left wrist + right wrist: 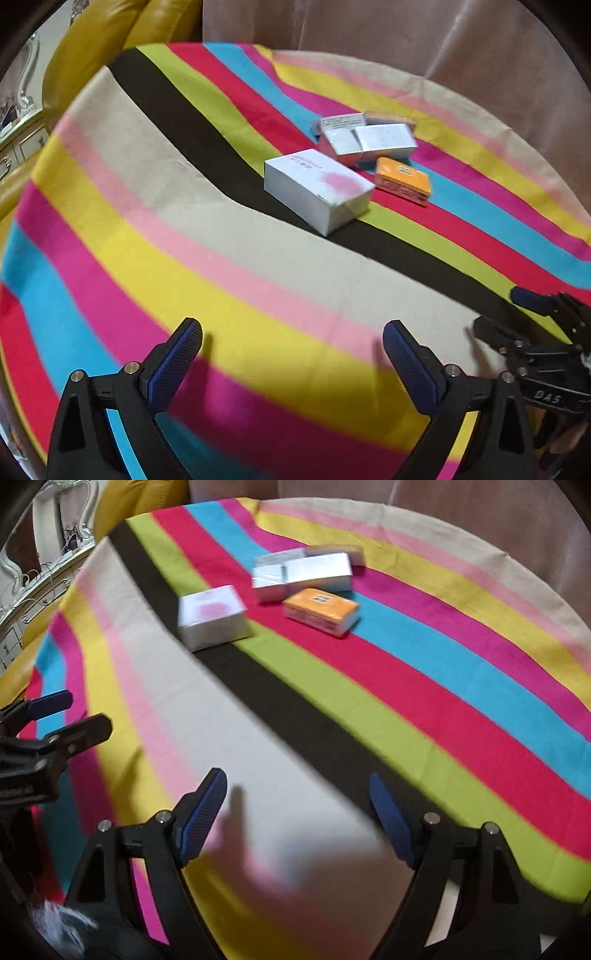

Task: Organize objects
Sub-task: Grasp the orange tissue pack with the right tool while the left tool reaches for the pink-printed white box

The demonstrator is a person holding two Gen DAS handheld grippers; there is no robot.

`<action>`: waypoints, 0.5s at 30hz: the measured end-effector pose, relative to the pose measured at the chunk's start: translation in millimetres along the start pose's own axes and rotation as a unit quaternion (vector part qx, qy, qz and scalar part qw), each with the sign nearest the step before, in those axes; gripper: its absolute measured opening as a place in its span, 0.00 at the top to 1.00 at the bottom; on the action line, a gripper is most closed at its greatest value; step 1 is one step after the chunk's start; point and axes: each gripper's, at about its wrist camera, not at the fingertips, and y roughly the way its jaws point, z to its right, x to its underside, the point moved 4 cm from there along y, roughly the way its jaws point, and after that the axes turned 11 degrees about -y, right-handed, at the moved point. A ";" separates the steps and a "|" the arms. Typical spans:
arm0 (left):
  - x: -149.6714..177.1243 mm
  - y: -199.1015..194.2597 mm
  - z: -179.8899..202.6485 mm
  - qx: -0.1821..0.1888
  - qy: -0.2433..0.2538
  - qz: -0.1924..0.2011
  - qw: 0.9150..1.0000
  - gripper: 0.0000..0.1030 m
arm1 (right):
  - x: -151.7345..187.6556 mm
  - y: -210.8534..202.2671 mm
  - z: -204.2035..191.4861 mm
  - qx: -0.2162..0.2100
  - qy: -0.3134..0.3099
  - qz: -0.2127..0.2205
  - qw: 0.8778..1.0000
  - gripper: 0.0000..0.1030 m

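Two grippers hang over a table (122, 155) covered by a striped cloth (258, 280) in beige, black, lime, red, blue, magenta, yellow and pink bands. The left gripper (291, 354) has its two blue-padded fingers spread wide with nothing between them, only cloth beneath. The right gripper (297, 812) likewise has its two fingers parted and empty, above the beige stripe; it also shows at the right edge of the left wrist view (517, 317), as the left one shows at the left edge of the right wrist view (70, 716). The boxes lie well ahead of both grippers, toward the far side of the table. One large white box with a pink patch (317, 188) on its top sits nearest, resting across the black and lime stripes, apart from the rest. One orange box (404, 179) lies just beyond it to the right, on the red and blue stripes. Behind these is a tight cluster of small pale boxes (303, 572): about four can be counted, two white ones side by side in front and two more pressed against them at the back, though blur makes the exact count uncertain. That gives roughly six boxes in all. A yellow cushioned seat (92, 48) stands past the far left corner of the table, and a pinkish curtain (406, 37) hangs behind it.
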 end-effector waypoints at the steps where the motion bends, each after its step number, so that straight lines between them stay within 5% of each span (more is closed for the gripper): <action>1: -1.5 7.4 -0.5 -0.005 -0.006 -0.008 1.000 0.03 | -5.8 8.9 8.5 0.002 -0.004 -0.003 1.000 0.20; 7: 1.5 9.8 -3.5 -0.006 -0.003 -0.009 1.000 0.00 | -39.3 48.3 36.2 -0.023 -0.029 0.002 0.999 0.15; 15: -2.2 15.9 0.6 -0.011 0.003 -0.013 1.000 0.00 | -130.2 123.6 65.2 -0.063 -0.097 0.011 0.993 0.06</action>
